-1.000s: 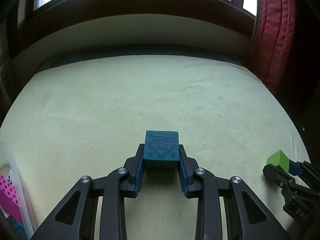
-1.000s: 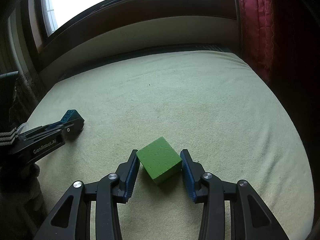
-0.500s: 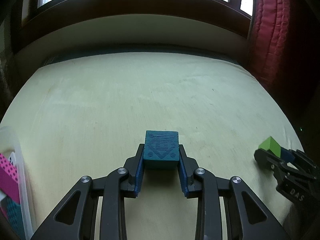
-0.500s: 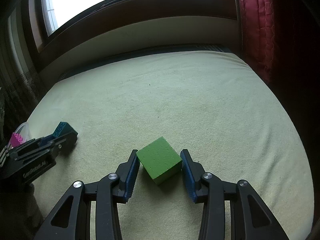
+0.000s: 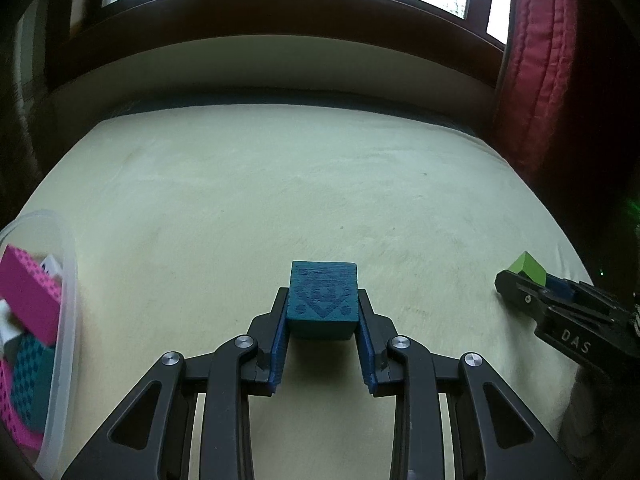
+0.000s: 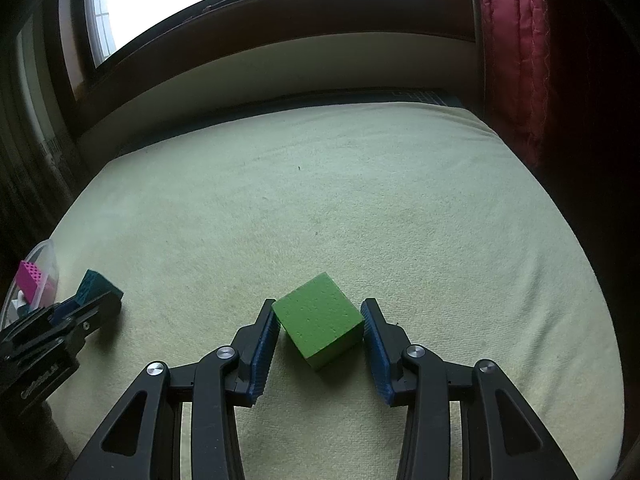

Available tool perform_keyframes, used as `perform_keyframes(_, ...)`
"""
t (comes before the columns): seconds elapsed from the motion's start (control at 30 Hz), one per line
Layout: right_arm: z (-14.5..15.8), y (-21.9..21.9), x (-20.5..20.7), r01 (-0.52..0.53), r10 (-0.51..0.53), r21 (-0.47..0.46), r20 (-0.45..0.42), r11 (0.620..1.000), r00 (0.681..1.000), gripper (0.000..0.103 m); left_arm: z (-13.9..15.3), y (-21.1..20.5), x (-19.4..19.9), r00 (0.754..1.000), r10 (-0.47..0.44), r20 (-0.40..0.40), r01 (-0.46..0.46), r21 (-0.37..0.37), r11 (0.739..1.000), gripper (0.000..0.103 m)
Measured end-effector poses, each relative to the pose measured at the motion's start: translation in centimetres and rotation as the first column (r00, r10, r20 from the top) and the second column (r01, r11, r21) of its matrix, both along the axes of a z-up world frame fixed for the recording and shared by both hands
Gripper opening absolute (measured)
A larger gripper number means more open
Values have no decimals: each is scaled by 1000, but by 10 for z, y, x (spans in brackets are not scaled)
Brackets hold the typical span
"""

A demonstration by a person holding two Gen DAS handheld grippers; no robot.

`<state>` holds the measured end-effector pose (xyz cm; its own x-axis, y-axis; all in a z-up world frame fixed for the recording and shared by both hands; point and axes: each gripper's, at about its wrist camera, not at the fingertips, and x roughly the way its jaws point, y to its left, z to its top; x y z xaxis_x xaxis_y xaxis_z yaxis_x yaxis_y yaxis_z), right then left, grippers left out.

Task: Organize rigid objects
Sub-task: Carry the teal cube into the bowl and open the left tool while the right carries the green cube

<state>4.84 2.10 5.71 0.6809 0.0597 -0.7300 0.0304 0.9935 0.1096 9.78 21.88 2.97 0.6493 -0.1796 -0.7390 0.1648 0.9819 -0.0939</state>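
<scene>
A teal patterned block (image 5: 322,298) sits clamped between the blue pads of my left gripper (image 5: 322,312), held above the pale cloth. From the right wrist view the same teal block (image 6: 93,286) shows at the far left in the left gripper (image 6: 86,304). A green cube (image 6: 319,325) is gripped corner-on between the pads of my right gripper (image 6: 319,320). In the left wrist view the green cube (image 5: 527,269) pokes out of the right gripper (image 5: 536,284) at the right edge.
A clear plastic tub (image 5: 66,280) at the left edge holds pink and teal patterned blocks; the tub (image 6: 42,254) also shows in the right wrist view. A red curtain (image 5: 536,80) hangs at the right. A dark window ledge (image 5: 280,40) runs behind the cloth-covered surface (image 5: 300,184).
My left gripper has swung left with the teal block, bringing the plastic tub further into view. The right gripper with the green cube has held still.
</scene>
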Motion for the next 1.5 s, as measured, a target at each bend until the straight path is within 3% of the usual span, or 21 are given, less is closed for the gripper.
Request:
perform_keyframes(0.43,0,1,1,1,-1,-7,-1,1000,1000,45,-1,4,-11,1000,19,15,-19,-10,1000,31)
perform_keyframes(1.0,0,2,-2,14,-14,-21,-2,1000,1000,43,39,20,-32,990,48,132,-49,6,999,31)
perform_keyframes(1.5,1,-2,-6,28,-28,-24,-2,999,1000,43,64,56,-48,975,41,219,-64,97,993,31)
